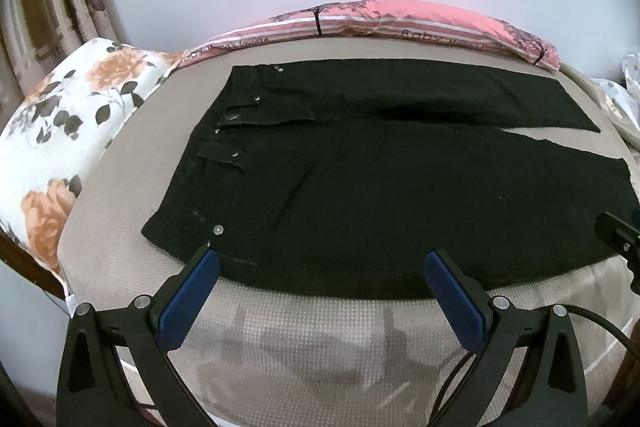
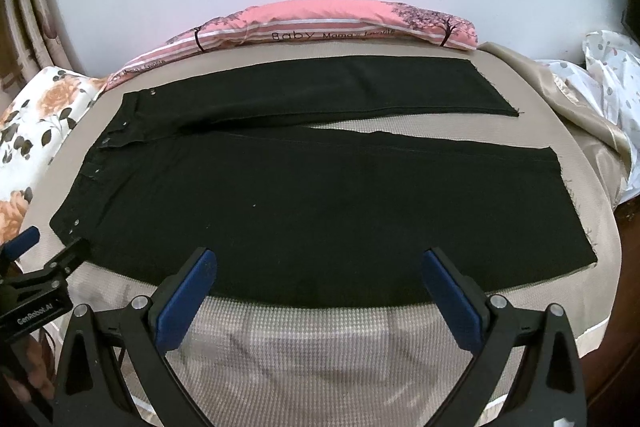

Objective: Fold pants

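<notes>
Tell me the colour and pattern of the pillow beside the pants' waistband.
White with orange roses and dark leaves: the floral pillow, clearest in the left wrist view.

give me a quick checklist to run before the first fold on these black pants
1. Pants spread flat on the bed, legs apart: ok.
2. Left gripper open, nothing held: ok.
3. Right gripper open, nothing held: ok.
4. Both grippers at the near edge of the near leg, left by the waistband, right further toward the hem: ok.
5. Far leg free of the pink pillow: ok.
6. Fabric smooth underneath: cannot tell.
</notes>
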Motion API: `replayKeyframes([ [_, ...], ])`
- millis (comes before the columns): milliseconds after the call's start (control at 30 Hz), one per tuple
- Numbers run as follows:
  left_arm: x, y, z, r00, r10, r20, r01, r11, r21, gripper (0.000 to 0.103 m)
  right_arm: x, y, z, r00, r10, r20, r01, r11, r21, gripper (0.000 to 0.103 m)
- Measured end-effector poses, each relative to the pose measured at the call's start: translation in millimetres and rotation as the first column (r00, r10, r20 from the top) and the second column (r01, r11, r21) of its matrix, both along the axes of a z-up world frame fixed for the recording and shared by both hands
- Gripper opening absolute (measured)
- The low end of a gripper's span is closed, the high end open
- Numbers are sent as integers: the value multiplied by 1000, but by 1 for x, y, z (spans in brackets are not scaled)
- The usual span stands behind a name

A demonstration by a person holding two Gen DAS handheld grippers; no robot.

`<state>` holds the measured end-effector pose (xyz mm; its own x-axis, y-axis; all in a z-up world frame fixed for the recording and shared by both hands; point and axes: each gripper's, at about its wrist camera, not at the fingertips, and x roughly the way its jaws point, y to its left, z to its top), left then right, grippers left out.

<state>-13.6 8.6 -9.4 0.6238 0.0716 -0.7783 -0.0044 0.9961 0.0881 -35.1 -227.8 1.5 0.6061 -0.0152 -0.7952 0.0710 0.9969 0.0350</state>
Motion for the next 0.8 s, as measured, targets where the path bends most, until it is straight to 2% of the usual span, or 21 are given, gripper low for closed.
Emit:
replayKeyframes([
  [167,10,4,-1,1000,-5,-15,6,1000,5,102,15,-5,-2,999,-38,-19,38,999,8,102],
  [367,32,17,-2,999,9,-34,-9,1000,12,102,37,-9,-1,996,-87,-24,86,995,-57,103],
  [500,52,32,-3,998,29,-58,-30,1000,-5,102,61,-7,-10,997,-56,-59,50,994,-99,103],
  [600,71,46,-2,997,38,-62,-38,999,2,102,80,-4,-14,996,12,-89,-18,998,-67,103],
  [800,129,83,8,995,76,-65,-77,997,-14,102,127,10,-7,992,95,-89,-97,995,-19,103],
])
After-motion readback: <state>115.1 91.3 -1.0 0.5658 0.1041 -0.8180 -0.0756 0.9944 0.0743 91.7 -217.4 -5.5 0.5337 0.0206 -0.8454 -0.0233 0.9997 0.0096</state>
